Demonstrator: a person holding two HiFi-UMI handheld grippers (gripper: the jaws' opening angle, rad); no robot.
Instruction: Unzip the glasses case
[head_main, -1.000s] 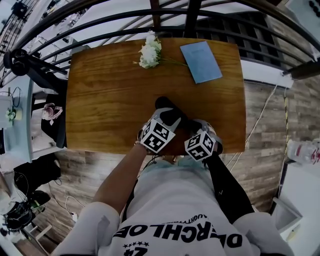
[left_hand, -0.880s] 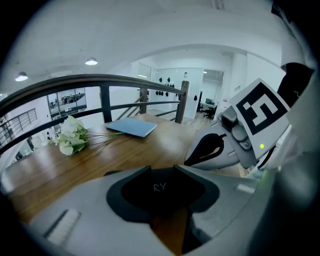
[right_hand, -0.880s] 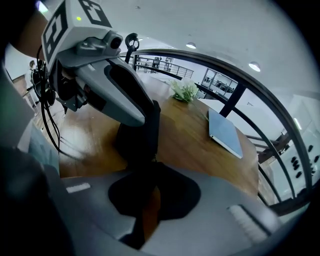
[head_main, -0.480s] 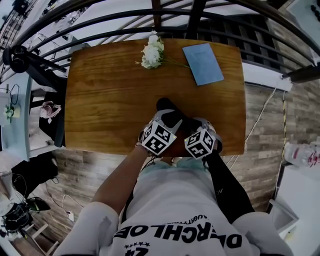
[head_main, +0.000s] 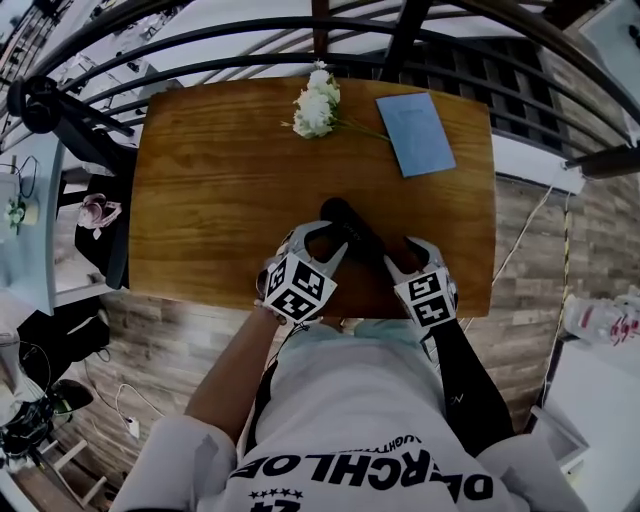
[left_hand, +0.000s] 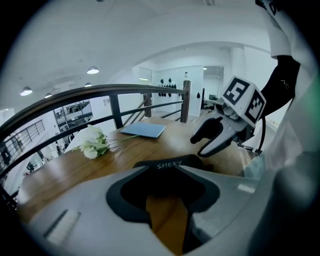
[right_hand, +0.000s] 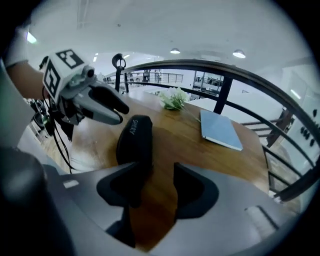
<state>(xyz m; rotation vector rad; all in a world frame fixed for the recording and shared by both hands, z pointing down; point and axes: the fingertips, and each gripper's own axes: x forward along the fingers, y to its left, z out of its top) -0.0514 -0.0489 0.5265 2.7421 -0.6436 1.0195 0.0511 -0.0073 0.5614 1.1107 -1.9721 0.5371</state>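
Two grippers: left gripper (head_main: 318, 235) and right gripper (head_main: 405, 255) flank the black glasses case (head_main: 345, 222), which lies near the front edge of the wooden table (head_main: 220, 180).
Left jaws: spread, gripping nothing; the case's end sits just past the tips, with wood in the gap.
Right jaws: just been opening, now released; the case's near end is beside one jaw, with wood between them.
Head view alone: person's arms, printed shirt.
Gripper views alone: jaw gaps, case lettering.
Lettering: white, apparently "SHERY".

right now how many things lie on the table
3: black glasses case by the near edge, white flowers at the far edge, blue notebook right of them.
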